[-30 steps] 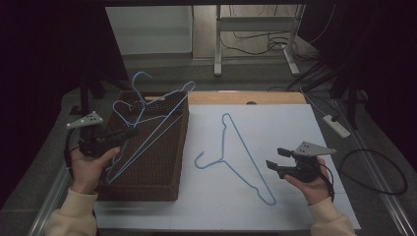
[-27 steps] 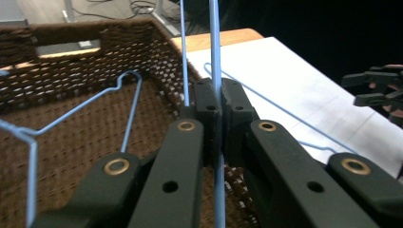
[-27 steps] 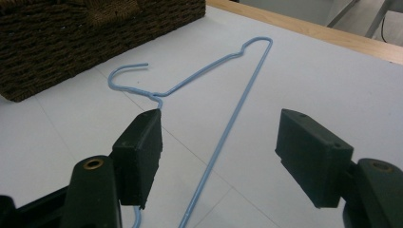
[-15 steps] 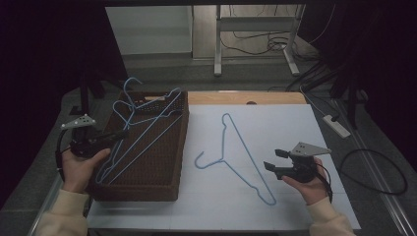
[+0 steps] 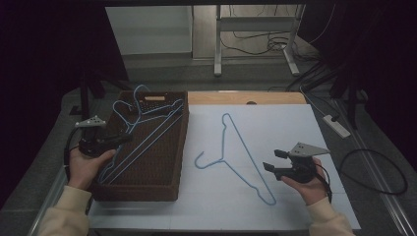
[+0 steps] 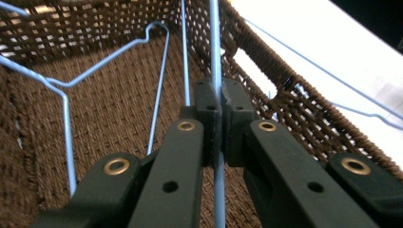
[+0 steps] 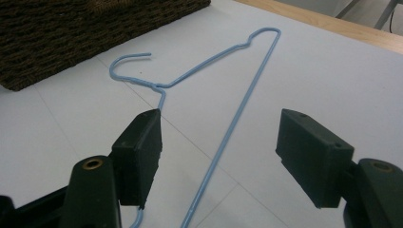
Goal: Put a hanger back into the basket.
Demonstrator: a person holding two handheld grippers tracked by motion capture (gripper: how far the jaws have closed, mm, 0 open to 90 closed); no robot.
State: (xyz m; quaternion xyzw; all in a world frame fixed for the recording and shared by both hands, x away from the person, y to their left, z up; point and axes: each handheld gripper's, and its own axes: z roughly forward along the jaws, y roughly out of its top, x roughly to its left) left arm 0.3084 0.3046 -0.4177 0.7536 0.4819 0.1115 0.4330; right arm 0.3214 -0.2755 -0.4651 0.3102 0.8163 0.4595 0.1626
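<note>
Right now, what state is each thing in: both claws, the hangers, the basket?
Left claw: shut on a hanger wire, over the basket.
Right claw: open, above the table hanger, not touching it.
Table hanger: lying flat on the white table, loose.
Basket hangers: leaning inside, hooks poking over the far rim.
Basket: upright, open-topped.

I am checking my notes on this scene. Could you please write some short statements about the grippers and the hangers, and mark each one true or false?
1. The left gripper is shut on a blue hanger wire. True.
2. The right gripper is shut on the hanger on the table. False: its jaws are wide open, with the hanger lying flat between them.
3. The wicker basket holds hangers. True.
4. The basket is to the right of the hanger on the table in the high view. False: it is to the left.
</note>
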